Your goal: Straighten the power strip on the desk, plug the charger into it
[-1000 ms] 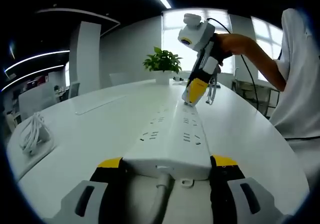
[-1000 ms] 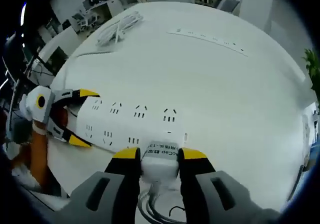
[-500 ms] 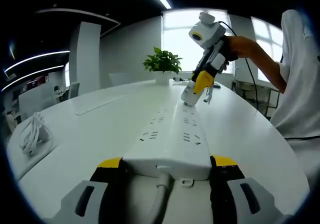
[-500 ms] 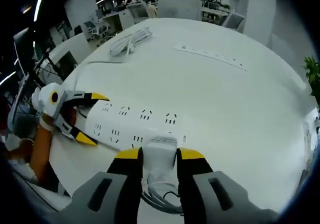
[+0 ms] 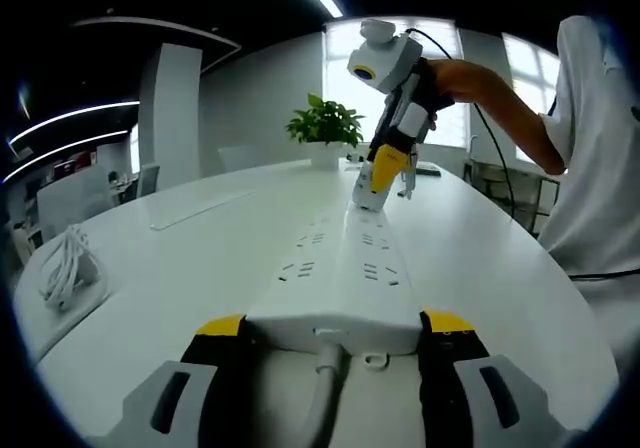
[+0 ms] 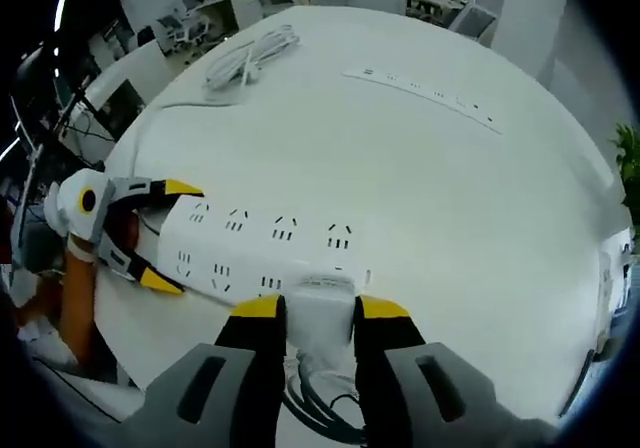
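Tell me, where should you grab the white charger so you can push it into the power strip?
Grab the charger across its two flat sides, coming from behind its cord end, as the right gripper does. That leaves its plug face free to meet the sockets of the power strip. The left gripper pinches the strip's cord end, probably to steady it.

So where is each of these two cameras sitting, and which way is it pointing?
Left gripper view: rides on the left gripper, low over the desk, looking along the power strip clamped at its cable end; the person's forearm and shirt show.
Right gripper view: rides on the right gripper, looking down on the strip's far end, holding the charger; a forearm shows at left.
Shared: strip, desk, coiled cable, and each other's gripper.
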`<state>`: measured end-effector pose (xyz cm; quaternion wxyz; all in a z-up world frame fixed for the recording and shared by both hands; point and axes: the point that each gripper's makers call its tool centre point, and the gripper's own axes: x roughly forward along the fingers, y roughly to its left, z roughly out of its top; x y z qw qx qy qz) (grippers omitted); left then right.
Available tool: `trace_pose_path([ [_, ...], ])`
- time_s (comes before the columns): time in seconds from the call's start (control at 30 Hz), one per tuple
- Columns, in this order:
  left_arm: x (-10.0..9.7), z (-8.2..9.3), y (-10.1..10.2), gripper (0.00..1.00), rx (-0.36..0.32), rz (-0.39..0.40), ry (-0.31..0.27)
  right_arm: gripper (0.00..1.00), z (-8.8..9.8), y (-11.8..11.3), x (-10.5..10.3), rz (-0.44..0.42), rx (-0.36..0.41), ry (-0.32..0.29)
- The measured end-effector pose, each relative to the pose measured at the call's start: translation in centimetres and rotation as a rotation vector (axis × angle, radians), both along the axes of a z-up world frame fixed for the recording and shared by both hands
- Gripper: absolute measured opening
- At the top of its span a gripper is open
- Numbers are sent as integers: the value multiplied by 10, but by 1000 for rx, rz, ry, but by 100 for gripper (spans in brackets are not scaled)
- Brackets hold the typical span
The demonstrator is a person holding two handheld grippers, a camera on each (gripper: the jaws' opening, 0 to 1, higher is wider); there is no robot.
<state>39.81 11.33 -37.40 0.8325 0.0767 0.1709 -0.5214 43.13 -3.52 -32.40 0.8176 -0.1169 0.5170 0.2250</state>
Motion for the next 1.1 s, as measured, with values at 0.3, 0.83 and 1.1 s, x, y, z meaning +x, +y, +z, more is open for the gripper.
trace_pose_path([
  [0.3,7,-3,7,68,-1,5,1,28,2,1,1,110,41,-67],
  [0.83,9,-2,5,68,-4,3,-1,54,70,6,-30,804,217,-618],
  [1.1,9,-1,3,68,-6,0,-3,52,29,9,-23,965,391,-624],
])
